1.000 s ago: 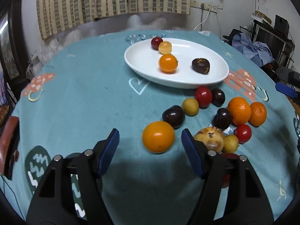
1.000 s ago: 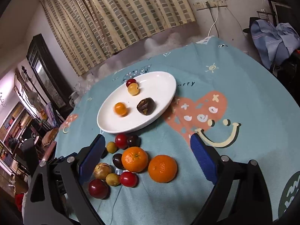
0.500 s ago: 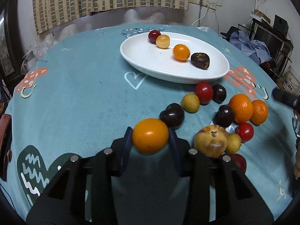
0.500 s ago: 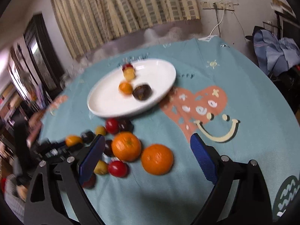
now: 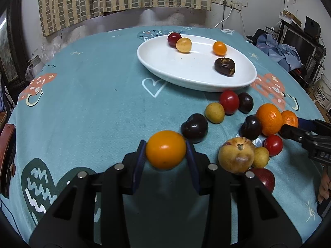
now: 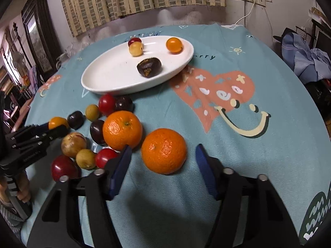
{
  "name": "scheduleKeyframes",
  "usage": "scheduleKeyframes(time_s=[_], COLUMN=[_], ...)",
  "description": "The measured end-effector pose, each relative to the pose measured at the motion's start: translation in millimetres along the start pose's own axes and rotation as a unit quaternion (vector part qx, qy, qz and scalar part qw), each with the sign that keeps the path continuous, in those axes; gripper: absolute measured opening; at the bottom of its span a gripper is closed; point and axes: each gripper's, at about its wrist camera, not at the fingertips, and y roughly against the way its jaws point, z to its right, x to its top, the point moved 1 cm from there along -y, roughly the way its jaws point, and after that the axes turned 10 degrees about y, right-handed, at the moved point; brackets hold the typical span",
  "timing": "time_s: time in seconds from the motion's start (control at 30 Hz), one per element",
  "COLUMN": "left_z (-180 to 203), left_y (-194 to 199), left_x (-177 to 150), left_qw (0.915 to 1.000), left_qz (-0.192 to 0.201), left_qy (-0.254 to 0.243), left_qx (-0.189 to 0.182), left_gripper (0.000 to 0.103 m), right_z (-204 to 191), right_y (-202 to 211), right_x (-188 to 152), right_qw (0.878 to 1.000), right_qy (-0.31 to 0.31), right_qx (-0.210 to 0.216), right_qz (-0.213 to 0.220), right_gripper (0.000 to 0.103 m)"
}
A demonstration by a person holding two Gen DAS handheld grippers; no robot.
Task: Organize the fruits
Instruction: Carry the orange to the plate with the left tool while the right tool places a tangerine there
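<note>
My left gripper (image 5: 166,156) is shut on a smooth orange fruit (image 5: 166,149), held just above the teal cloth; it also shows in the right wrist view (image 6: 55,123). My right gripper (image 6: 163,165) is open, its blue pads on either side of a mandarin (image 6: 163,150), not touching it. A white oval plate (image 5: 165,70) at the back holds a red fruit, a yellow one, a small orange one (image 5: 219,48) and a dark brown one (image 5: 224,66). Several loose fruits lie in front of the plate, among them a second mandarin (image 6: 122,130).
The loose pile holds dark plums (image 5: 194,127), red fruits (image 5: 229,101), small yellow ones (image 5: 214,112) and a pale apple-like fruit (image 5: 236,157). The round table's edge runs along the right, with clothes (image 5: 281,50) and shelving beyond. A curtain hangs behind.
My left gripper closed on the orange fruit and lifted it slightly. My right gripper came down and forward until its open pads flank the near mandarin. The small orange on the plate rolled farther back.
</note>
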Motion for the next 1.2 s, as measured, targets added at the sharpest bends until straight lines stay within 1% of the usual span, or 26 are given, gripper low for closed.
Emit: scheduleKeyframes(time_s=[0.03, 0.07, 0.17, 0.23, 0.3, 0.4, 0.47, 0.6, 0.67, 0.7, 0.73, 0.83, 0.93, 0.97, 1.0, 1.03, 1.07, 1.1, 1.13, 1.2], left_z=[0.0, 0.1, 0.3, 0.8, 0.3, -1.3, 1.3, 10.6, 17.1, 20.2, 24.7, 32.0, 36.4, 36.9, 37.0, 36.5, 34.8, 32.6, 29.7, 24.0], left_y=[-0.2, 0.0, 0.3, 5.4, 14.4, 25.7, 29.1, 31.7, 25.4, 20.5, 11.8, -12.6, -33.1, -37.3, -39.3, -38.7, -36.6, -33.2, -29.0, -22.2], left_x=[-0.6, -0.9, -1.0, -0.1, 3.4, 16.8, 35.2, 76.7, 95.1, 101.1, 106.5, 109.9, 104.5, 102.6, 101.5, 101.6, 101.8, 102.2, 103.5, 104.5], left_qw=[1.0000, 1.0000, 1.0000, 0.9999, 0.9996, 0.9987, 0.9984, 0.9971, 0.9965, 0.9965, 0.9968, 0.9979, 0.9989, 0.9991, 0.9990, 0.9989, 0.9984, 0.9976, 0.9971, 0.9965], left_qz=[0.000, 0.001, 0.002, 0.014, 0.029, 0.046, 0.052, 0.070, 0.077, 0.077, 0.073, 0.055, 0.032, 0.027, 0.028, 0.038, 0.050, 0.063, 0.068, 0.067], left_qy=[-0.001, -0.002, -0.002, -0.001, 0.003, 0.017, 0.020, 0.024, 0.029, 0.030, 0.030, 0.032, 0.028, 0.025, 0.022, 0.021, 0.023, 0.028, 0.033, 0.044], left_qx=[0.001, 0.002, 0.001, 0.004, -0.002, -0.011, -0.013, -0.016, -0.014, -0.013, -0.013, -0.013, -0.020, -0.023, -0.025, -0.020, -0.013, -0.009, -0.015, -0.024], left_gripper=[0.039, 0.039, 0.039, 0.039, 0.039, 0.039, 0.039, 0.039, 0.039, 0.039, 0.039, 0.039, 0.039, 0.041, 0.045, 0.064, 0.076, 0.077, 0.077, 0.077], right_z=[0.5, 1.2, 1.8, 3.7, 8.1, 12.1, 13.3, 10.5, 8.6, 8.5, 9.3, 17.6, 28.2, 31.4, 33.3, 36.2, 37.5, 37.9, 38.0, 34.9], right_y=[-0.3, 0.0, 5.1, 19.9, 34.4, 44.1, 50.1, 62.0, 55.4, 45.6, 38.0, -0.4, -30.0, -36.5, -38.7, -36.0, -29.6, -23.0, -14.2, 0.6], right_x=[0.1, 0.4, 1.2, 5.0, 7.6, 16.0, 33.0, 83.3, 101.8, 113.0, 117.1, 129.3, 126.8, 125.7, 125.9, 126.4, 125.8, 125.8, 126.7, 127.3], right_qw=[1.000, 1.000, 1.000, 0.999, 0.997, 0.996, 0.995, 0.993, 0.993, 0.993, 0.993, 0.995, 0.996, 0.996, 0.996, 0.995, 0.994, 0.992, 0.991, 0.989], right_qy=[-0.001, -0.002, -0.004, -0.007, -0.017, -0.024, -0.021, 0.005, 0.013, 0.014, 0.012, -0.010, -0.038, -0.047, -0.052, -0.060, -0.065, -0.065, -0.063, -0.062], right_qx=[0.001, 0.002, 0.008, 0.004, 0.002, 0.013, 0.023, 0.011, 0.005, 0.003, 0.003, 0.012, 0.030, 0.035, 0.037, 0.031, 0.026, 0.026, 0.030, 0.035], right_qz=[0.000, 0.002, 0.013, 0.045, 0.073, 0.089, 0.095, 0.117, 0.121, 0.121, 0.119, 0.098, 0.081, 0.071, 0.065, 0.070, 0.085, 0.101, 0.115, 0.131], right_gripper=[0.046, 0.043, 0.042, 0.042, 0.043, 0.043, 0.043, 0.043, 0.043, 0.043, 0.043, 0.043, 0.044, 0.047, 0.051, 0.066, 0.068, 0.068, 0.068, 0.068])
